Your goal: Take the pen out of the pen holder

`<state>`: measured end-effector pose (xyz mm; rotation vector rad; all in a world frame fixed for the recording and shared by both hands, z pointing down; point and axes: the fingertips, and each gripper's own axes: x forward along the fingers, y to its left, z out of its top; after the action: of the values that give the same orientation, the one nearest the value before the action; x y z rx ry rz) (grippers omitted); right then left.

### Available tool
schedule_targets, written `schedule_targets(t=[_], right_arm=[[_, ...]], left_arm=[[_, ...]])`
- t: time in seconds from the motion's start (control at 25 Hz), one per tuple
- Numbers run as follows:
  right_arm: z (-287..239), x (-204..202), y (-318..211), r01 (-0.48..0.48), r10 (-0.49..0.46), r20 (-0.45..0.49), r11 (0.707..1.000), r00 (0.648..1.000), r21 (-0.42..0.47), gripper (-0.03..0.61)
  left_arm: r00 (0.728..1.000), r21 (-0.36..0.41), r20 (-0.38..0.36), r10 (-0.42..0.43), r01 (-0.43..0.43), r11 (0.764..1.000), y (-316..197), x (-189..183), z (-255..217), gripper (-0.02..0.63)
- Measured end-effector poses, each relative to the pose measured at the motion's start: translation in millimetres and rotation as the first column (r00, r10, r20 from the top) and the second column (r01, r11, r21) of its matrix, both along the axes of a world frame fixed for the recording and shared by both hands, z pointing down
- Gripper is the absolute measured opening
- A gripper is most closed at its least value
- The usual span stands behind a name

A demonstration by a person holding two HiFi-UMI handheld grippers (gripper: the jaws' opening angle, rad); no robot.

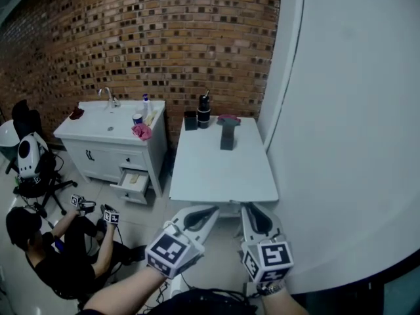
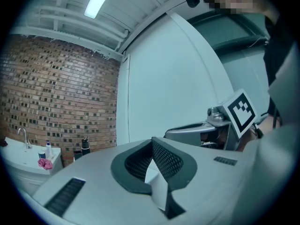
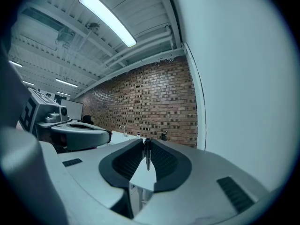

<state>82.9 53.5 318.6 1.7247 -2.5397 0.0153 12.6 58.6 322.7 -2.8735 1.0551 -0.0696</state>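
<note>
A white table [image 1: 223,169] stands ahead of me. A low black pen holder [image 1: 190,120] sits at its far edge, with nothing sticking out of it. Both grippers hover side by side just short of the table's near edge and point level at it. My right gripper [image 1: 248,207] [image 3: 146,146] is shut on a thin dark pen [image 3: 147,156], which stands upright between the pads with its point down. My left gripper [image 1: 209,210] [image 2: 152,146] has its tips together and nothing between them. The pen does not show in the head view.
A black bottle [image 1: 204,110] and a dark stand with a pink top [image 1: 227,133] share the table's far end. A white curved wall [image 1: 348,110] runs close on the right. To the left are a sink cabinet [image 1: 111,136] with an open drawer [image 1: 133,184] and a seated person [image 1: 59,254].
</note>
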Motion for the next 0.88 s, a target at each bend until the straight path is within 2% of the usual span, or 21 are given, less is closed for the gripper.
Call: schedule_targets(t=[0.88], right_arm=[[-9, 1, 3, 0.002, -0.002, -0.03, 1.0, 1.0, 0.007, 0.066]], left_arm=[[1.0, 0.002, -0.018, 0.01, -0.01, 1.0, 3, 8, -7, 0.003]])
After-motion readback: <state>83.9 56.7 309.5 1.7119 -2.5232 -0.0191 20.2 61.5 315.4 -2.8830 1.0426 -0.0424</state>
